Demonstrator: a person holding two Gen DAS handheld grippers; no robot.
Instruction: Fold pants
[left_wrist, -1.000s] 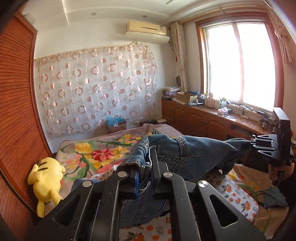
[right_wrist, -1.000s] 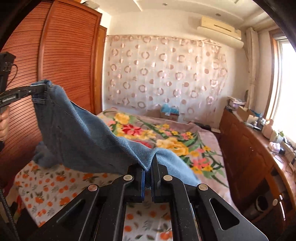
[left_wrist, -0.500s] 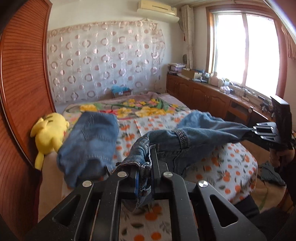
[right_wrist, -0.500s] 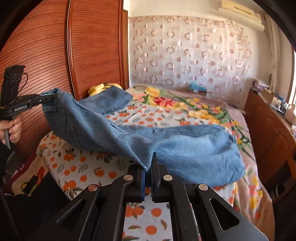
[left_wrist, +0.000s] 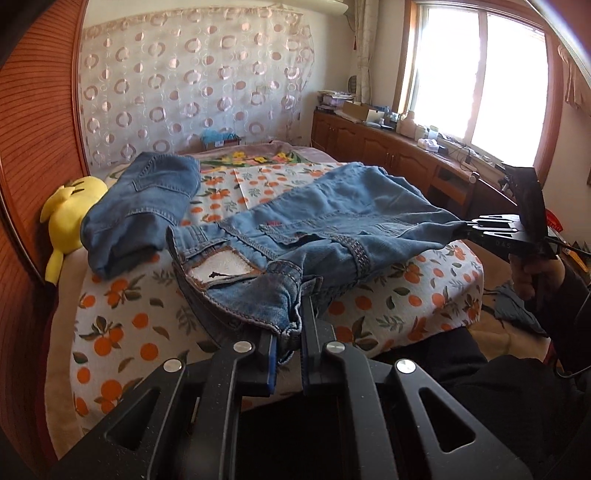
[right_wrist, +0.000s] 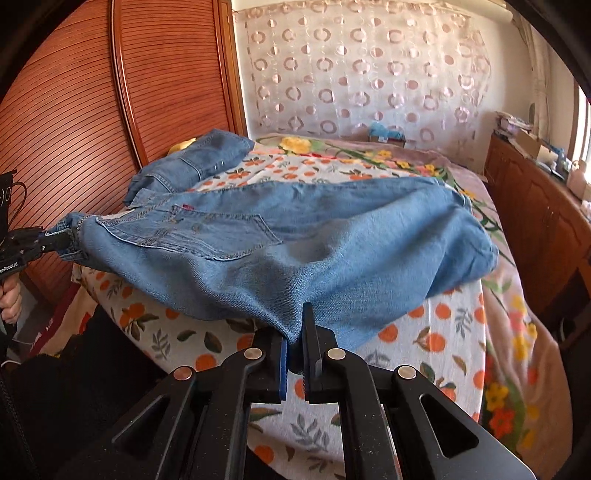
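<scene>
Blue denim pants (left_wrist: 332, 225) are stretched across the near part of the bed, waistband toward me; they also show in the right wrist view (right_wrist: 314, 240). My left gripper (left_wrist: 290, 332) is shut on one waistband corner, also seen from the right wrist view (right_wrist: 55, 240). My right gripper (right_wrist: 293, 338) is shut on the other edge of the pants, also seen from the left wrist view (left_wrist: 469, 229). The legs lie on the orange-print sheet (left_wrist: 140, 325).
A second, folded pair of jeans (left_wrist: 144, 199) lies at the bed's left, beside a yellow plush toy (left_wrist: 66, 210). A wooden wardrobe (right_wrist: 110, 110) stands left, a wooden cabinet (right_wrist: 546, 221) and window right. A dark cloth (left_wrist: 517, 310) lies on the floor.
Both grippers have lowered the pants from mid-air toward the bed and pulled the waistband taut. The legs now rest on the sheet. Both views tilted downward.
</scene>
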